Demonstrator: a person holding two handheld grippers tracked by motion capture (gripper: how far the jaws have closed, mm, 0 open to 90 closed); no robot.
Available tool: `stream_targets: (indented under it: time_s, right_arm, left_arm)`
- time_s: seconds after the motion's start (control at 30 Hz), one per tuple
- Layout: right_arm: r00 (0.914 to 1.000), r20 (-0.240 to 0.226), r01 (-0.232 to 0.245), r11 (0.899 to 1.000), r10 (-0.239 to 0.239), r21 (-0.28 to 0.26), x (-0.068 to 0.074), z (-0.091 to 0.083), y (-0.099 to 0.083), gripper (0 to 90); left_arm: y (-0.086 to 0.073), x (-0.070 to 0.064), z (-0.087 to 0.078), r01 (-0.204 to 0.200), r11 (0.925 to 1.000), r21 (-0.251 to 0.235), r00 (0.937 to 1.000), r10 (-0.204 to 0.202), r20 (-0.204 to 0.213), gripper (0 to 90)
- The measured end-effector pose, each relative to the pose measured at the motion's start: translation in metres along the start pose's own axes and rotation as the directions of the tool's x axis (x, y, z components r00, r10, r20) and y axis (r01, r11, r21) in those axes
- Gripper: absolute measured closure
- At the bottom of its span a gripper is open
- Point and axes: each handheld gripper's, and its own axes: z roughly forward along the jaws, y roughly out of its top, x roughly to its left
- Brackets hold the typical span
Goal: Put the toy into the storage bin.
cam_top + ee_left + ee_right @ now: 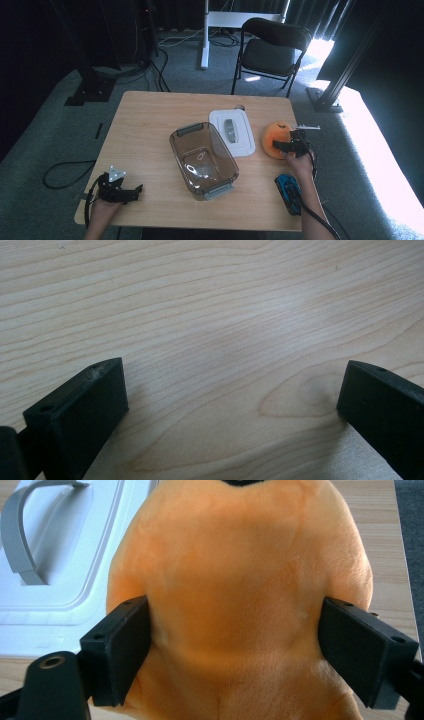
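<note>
- Orange and soft, the plush toy (278, 139) sits on the right side of the wooden table (145, 120), just right of the white lid (231, 132).
- In the right gripper view, the right gripper (235, 650) has its two black jaws on both sides of the plush toy (240, 590). The jaws press into the fur a little, so they seem to be closing on it, but I cannot tell if the hold is tight yet.
- The left gripper (121, 192) rests at the near left corner of the table. In the left gripper view its jaws stand wide apart with nothing but bare wood (210, 315) between them.
- The clear brown box (202, 160) stands open in the middle of the table, likely where the toy should go.
- A blue toy car (288, 191) lies near the person's right arm.
- What could go wrong: the toy is squashy and round, so it may slip out if the squeeze is weak.
- The toy could bump the box wall if it is carried too low.
- The arm could knock the car off the near edge.
</note>
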Motion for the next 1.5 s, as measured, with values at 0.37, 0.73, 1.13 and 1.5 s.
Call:
stream_targets:
  time_s: [0.37, 0.73, 1.13, 1.5]
  right_arm:
    - [0.9997, -0.019, 0.015, 1.000, -0.016, -0.017, -0.005, -0.004, -0.003, 43.0]
    - [0.9994, 0.032, 0.008, 1.000, -0.008, -0.005, 0.001, -0.010, 0.001, 65.7]
    - [0.9986, 0.052, 0.000, 0.999, 0.003, -0.046, -0.004, -0.033, -0.001, 70.4]
    - [0.9997, 0.016, 0.018, 0.996, -0.016, -0.090, -0.003, -0.063, -0.002, 70.3]
  left_arm:
    - [0.000, 0.000, 0.000, 0.001, 1.0000, 0.000, 1.0000, -0.001, 0.000, 0.2]
    - [0.000, 0.000, 0.000, 0.003, 1.0000, -0.001, 1.0000, -0.003, -0.003, 0.2]
    - [0.000, 0.000, 0.000, 0.000, 1.0000, 0.000, 1.0000, 0.000, -0.001, 0.2]
    - [0.000, 0.000, 0.000, 0.001, 1.0000, -0.001, 1.0000, -0.001, -0.001, 0.2]
